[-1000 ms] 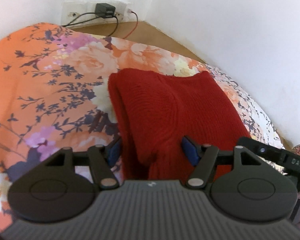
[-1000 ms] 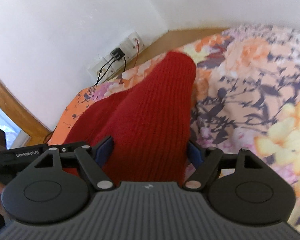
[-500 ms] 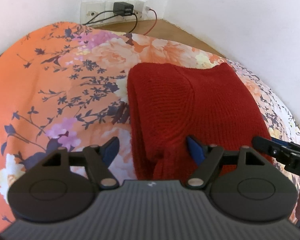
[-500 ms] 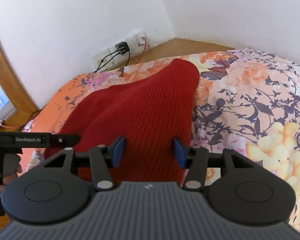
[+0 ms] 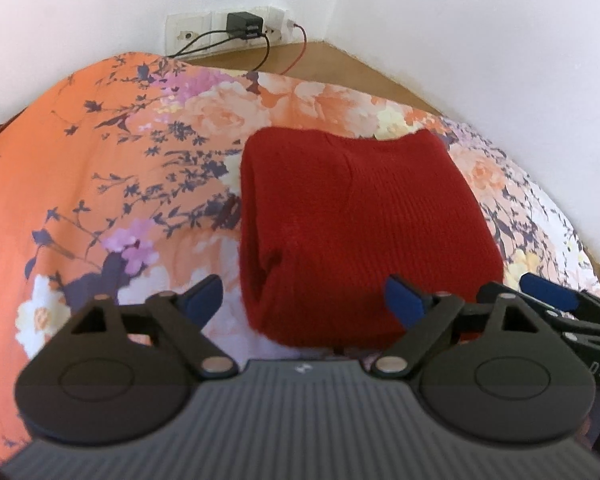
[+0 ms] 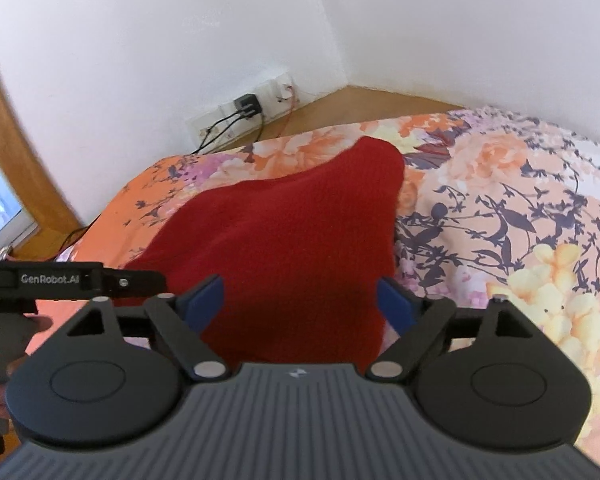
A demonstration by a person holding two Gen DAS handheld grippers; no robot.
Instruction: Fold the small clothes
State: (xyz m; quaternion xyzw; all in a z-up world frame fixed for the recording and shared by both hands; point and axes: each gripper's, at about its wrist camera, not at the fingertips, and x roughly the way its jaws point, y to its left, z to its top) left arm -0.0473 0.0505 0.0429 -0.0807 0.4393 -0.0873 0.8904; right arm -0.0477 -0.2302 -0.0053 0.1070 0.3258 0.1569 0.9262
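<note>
My left tongs (image 5: 304, 296) stand wide apart, having just been opening, and grip nothing; the near edge of the folded red knit garment (image 5: 364, 220) lies between the blue pads (image 5: 204, 296) without touching them. My right tongs (image 6: 300, 300) are likewise spread wide after opening, with the garment's near end (image 6: 284, 248) between the pads but not pinched. The garment rests folded into a thick block on the bed, on a floral orange and white bedsheet (image 5: 100, 184), near the corner of the room. There are no containers here. In the right view my left tool's arm (image 6: 60, 280) reads "GenRobot.AI"; in the left view the right tool (image 5: 572, 320) shows the letters "DAS", cut off at the edge. A black charger (image 5: 244, 24) sits plugged into the wall socket strip (image 5: 188, 32).
</note>
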